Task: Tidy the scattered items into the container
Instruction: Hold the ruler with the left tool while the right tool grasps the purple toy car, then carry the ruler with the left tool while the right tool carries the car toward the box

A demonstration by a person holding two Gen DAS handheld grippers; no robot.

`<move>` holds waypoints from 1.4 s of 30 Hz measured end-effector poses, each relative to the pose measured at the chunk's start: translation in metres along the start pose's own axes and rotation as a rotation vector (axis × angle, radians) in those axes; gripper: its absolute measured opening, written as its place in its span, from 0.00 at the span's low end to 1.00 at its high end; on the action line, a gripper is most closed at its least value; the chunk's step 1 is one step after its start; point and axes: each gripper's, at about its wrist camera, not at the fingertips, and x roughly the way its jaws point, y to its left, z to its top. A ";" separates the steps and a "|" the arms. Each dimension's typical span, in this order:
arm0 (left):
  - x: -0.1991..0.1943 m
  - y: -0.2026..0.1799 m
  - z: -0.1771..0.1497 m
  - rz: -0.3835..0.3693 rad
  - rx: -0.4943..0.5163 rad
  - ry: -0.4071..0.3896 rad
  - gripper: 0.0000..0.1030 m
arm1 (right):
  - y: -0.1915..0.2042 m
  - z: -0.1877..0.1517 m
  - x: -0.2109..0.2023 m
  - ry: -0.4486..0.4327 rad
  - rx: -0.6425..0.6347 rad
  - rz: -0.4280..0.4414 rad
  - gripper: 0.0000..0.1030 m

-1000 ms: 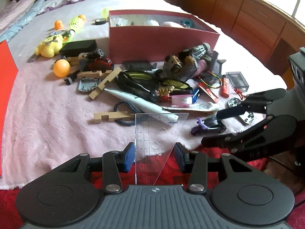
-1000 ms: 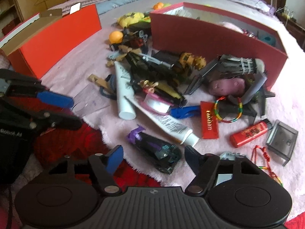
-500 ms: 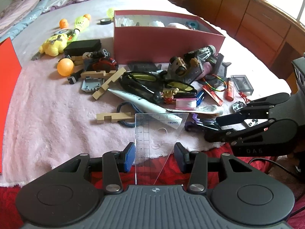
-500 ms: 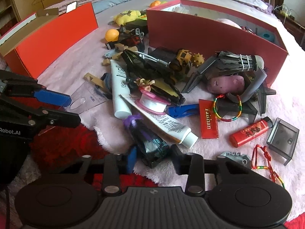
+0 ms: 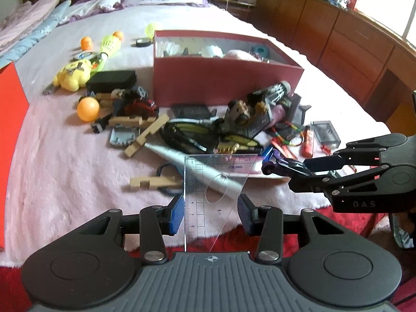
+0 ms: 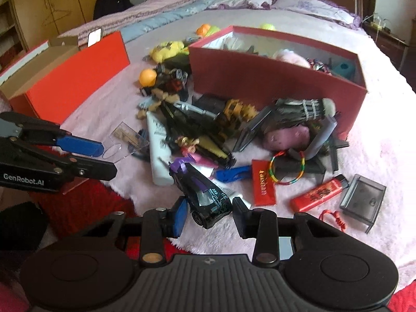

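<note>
Your left gripper (image 5: 210, 213) carries a clear plastic set-square ruler (image 5: 208, 182), its jaws closed on the ruler's lower edges, held above the near edge of the pink fleece blanket on the bed (image 5: 65, 169). Your right gripper (image 6: 209, 214) has its jaws around a black toy car with purple and teal trim (image 6: 200, 184), which looks lifted off the blanket; I judge it gripped, though pad contact is not sharp.

The open red cardboard box (image 5: 223, 83) already holds several things: white and pink soft items and a teal piece show above its rim. So the job is partway along.

Much remains outside. In front of the box lies a dense pile: a white tube (image 6: 157, 150), a red lighter (image 6: 318, 193), a rainbow bracelet (image 6: 286, 166), a grey clear case (image 6: 362, 199), wooden blocks (image 5: 153, 182). To the left sit an orange ball (image 5: 88, 109) and a yellow plush toy (image 5: 72, 74). Both held pieces are well short of the box.
</note>
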 end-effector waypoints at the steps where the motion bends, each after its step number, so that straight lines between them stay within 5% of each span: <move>1: 0.000 -0.002 0.003 -0.001 0.005 -0.005 0.44 | -0.001 0.002 -0.001 -0.005 0.006 -0.001 0.39; 26: 0.022 -0.028 0.116 0.006 0.128 -0.194 0.44 | -0.052 0.073 -0.020 -0.173 0.096 -0.073 0.39; 42: 0.060 -0.027 0.194 0.021 0.154 -0.212 0.44 | -0.088 0.146 0.000 -0.224 0.101 -0.115 0.37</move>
